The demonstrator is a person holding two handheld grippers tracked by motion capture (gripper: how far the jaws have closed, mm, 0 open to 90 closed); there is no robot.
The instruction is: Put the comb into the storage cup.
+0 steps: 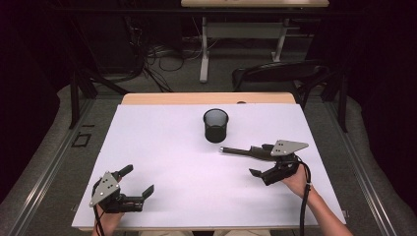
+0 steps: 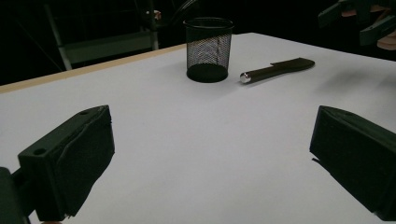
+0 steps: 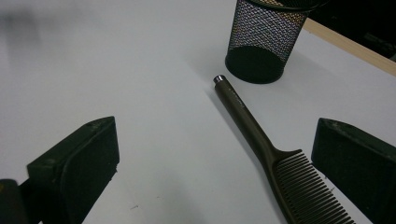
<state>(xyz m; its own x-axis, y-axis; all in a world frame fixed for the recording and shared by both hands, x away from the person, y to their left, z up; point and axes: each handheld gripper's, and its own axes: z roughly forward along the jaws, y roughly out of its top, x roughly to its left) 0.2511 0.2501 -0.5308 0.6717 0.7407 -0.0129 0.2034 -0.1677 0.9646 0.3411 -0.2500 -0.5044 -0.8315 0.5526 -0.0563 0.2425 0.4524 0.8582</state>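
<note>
On the white table top point(image 1: 187, 162), a dark comb point(image 1: 246, 151) is lying flat just in front of a black mesh cup point(image 1: 216, 125), its metal-capped handle end pointing toward the cup's base and stopping just short of it, its toothed end reaching back under the right gripper point(image 1: 265, 161). The person's right hand point(image 1: 297, 181) is coming in from the lower right edge, wrist angled inward, holding that gripper low over the comb with its grey plate uppermost and its cable trailing back along the forearm. In the right gripper view the two black jaws are standing wide apart, the comb's point(image 3: 266, 149) teeth lying between them nearer the right-hand jaw, which I cannot tell is touching them or not. Near the table's front left corner, the left gripper point(image 1: 136, 182) is hovering well apart from the comb, tilted, its jaws likewise spread with nothing between them, pointing across the sheet toward the cup point(image 2: 208, 49).
</note>
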